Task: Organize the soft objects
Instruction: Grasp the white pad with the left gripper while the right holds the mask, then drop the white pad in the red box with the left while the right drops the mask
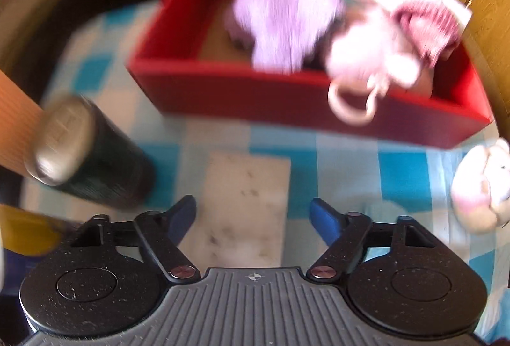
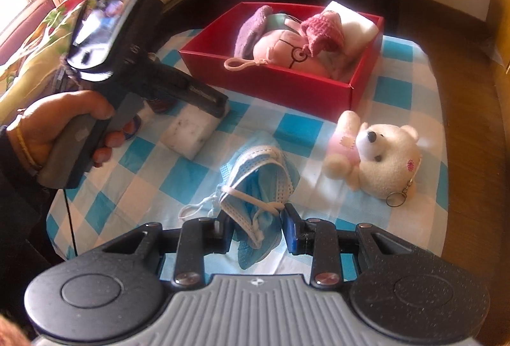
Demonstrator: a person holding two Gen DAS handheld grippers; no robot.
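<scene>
So the left gripper [image 1: 253, 215] is pointing steeply down over a white sponge [image 1: 245, 205] on the blue-and-white checked cloth [image 2: 178, 174], jaws spread wide with the sponge sitting between the blue pads [image 1: 183, 213], not squeezed as far as I can tell. From the right wrist view a hand [image 2: 60, 126] with a gold bangle grips that tool's handle, and its nose is right at the sponge's far end. The right gripper [image 2: 256, 226] has its jaws pulled in close, pinching a crumpled blue mask [image 2: 258, 183] with white ear loops; most of the mask spills out ahead of the fingers. The red box [image 2: 280, 84] sits at the back of the cloth and already has stuff in it: a purple cloth [image 2: 251, 27], a pink plush [image 2: 287, 53] with drawn-on glasses and a loop hanging over the front wall, a knitted pink hat [image 2: 322, 30] and a white foam block [image 2: 353, 24]. A cream teddy [image 2: 379, 154] with a keyring lies on the cloth just in front of the box's near corner, beside the mask. There's also a dark can [image 1: 86, 154] with a silver top standing left of the sponge. Left view is pretty blurry.
</scene>
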